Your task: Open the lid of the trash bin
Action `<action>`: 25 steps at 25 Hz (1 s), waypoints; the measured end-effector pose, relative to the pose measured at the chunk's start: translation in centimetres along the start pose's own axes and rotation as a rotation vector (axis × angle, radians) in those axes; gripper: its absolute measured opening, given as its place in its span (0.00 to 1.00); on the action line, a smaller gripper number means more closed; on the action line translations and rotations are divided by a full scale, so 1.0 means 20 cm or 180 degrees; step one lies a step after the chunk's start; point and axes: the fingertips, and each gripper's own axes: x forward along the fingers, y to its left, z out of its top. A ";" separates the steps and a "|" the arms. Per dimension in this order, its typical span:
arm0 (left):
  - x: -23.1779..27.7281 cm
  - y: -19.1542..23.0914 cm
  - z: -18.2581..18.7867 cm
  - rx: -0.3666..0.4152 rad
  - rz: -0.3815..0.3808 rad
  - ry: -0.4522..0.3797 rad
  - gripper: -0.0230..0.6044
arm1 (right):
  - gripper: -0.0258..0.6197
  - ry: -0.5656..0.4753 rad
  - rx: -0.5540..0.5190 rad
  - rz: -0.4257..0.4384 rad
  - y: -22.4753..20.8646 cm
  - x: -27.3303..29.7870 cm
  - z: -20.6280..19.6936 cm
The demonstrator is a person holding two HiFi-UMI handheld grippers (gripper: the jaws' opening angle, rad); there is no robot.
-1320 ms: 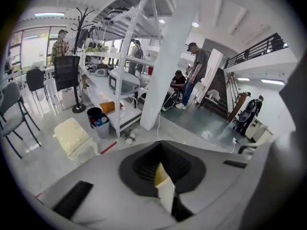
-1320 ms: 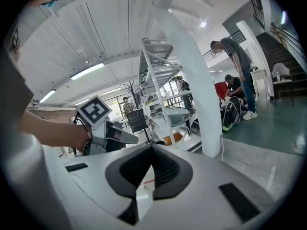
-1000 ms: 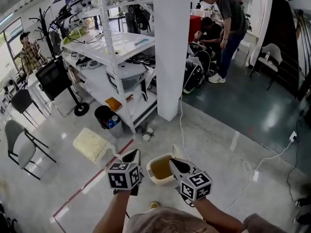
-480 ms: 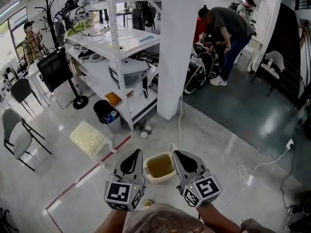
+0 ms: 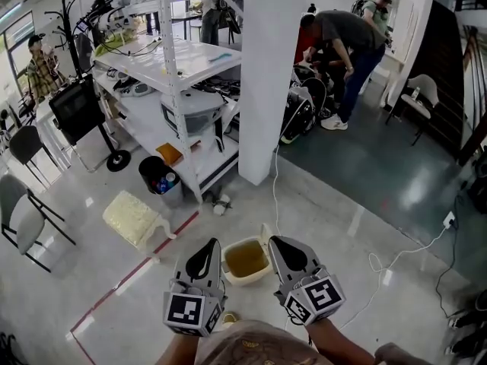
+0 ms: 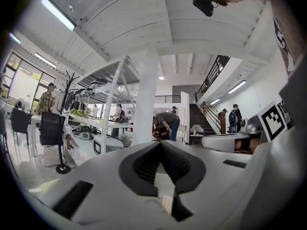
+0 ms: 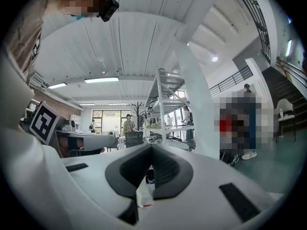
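Observation:
The cream trash bin [image 5: 246, 259] stands on the floor with its brownish inside showing. A pale lid flap [image 5: 265, 233] rises at its far right corner. My two grippers are held close to the head camera, one on each side of the bin and well above it. The left gripper [image 5: 211, 246] is shut with nothing in it. So is the right gripper [image 5: 278, 243]. In the left gripper view the left gripper [image 6: 160, 143] points at the room and ceiling, and the bin is out of sight. The right gripper [image 7: 151, 146] does the same in its own view.
A white pillar [image 5: 270, 74] and a white shelf rack [image 5: 183, 67] stand beyond the bin. A black round bin [image 5: 156, 179] and a pale yellow cushion [image 5: 133, 217] lie to the left. A white cable [image 5: 396, 261] runs along the right floor. People [image 5: 342, 36] stand at the back.
Both grippers have risen closer to the head camera and tilted upward, mostly in the first half second. The bin has stayed in place, and the view has drifted slightly.

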 end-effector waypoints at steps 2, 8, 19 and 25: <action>0.01 0.00 -0.01 -0.0003 -0.0008 0.0012 0.02 | 0.09 0.0032 0.0006 0.0018 0.00 0.01 -0.02; 0.02 -0.01 -0.02 -0.0022 -0.0010 0.0041 0.02 | 0.09 0.0062 -0.0013 0.0077 0.01 0.02 -0.04; 0.05 -0.01 -0.06 -0.0005 0.0014 0.0211 0.02 | 0.09 0.0054 0.0063 0.0030 -0.09 0.04 -0.05; 0.06 0.00 -0.10 0.0015 0.0028 0.0186 0.02 | 0.09 0.0064 0.0080 0.0035 -0.11 0.06 -0.09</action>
